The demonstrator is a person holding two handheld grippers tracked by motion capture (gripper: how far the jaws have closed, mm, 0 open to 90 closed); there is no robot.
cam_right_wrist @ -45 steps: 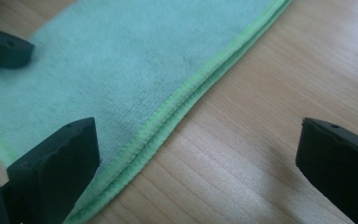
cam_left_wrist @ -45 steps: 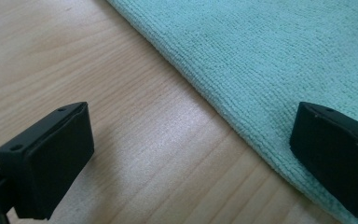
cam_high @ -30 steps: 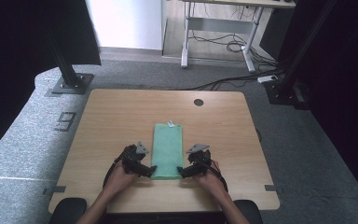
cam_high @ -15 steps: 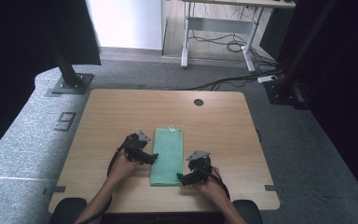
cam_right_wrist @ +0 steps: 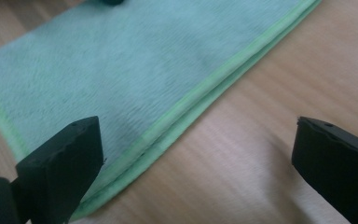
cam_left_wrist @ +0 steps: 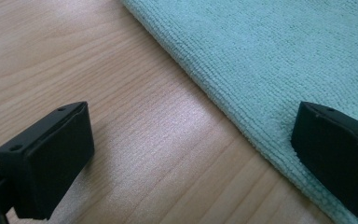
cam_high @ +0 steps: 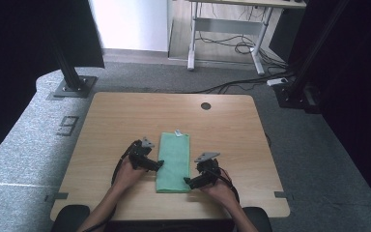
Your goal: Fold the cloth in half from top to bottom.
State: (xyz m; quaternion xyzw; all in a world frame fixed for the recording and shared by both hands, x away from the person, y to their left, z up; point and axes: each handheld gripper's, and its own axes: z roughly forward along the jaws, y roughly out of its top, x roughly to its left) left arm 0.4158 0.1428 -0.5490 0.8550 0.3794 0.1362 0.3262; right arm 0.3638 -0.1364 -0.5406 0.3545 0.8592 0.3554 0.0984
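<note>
A person sits at the near edge of a light wooden table (cam_high: 116,121) and holds a black two-jaw gripper in each hand. A folded, rectangular mint-green terry cloth (cam_high: 174,162) lies flat on the table, a little near of the middle, with its long sides running from near to far and a small white tag at its far end. No container stands on the table. In the high view the left gripper (cam_high: 158,165) sits at the cloth's left long edge, about halfway along it, pointing right toward the cloth. In the left gripper view its jaws are spread wide: one jaw is over bare wood, the other is over the cloth's border, and the fuzzy folded edge runs on a slant between them. The jaws grip nothing. The right gripper (cam_high: 187,182) is at the cloth's near right corner, pointing left toward it. In the right gripper view its jaws are also spread wide: one is over the cloth near the corner, the other over bare wood, and the brighter green stitched hem runs between them. Whether either gripper's jaws touch the cloth or the wood cannot be told.
</note>
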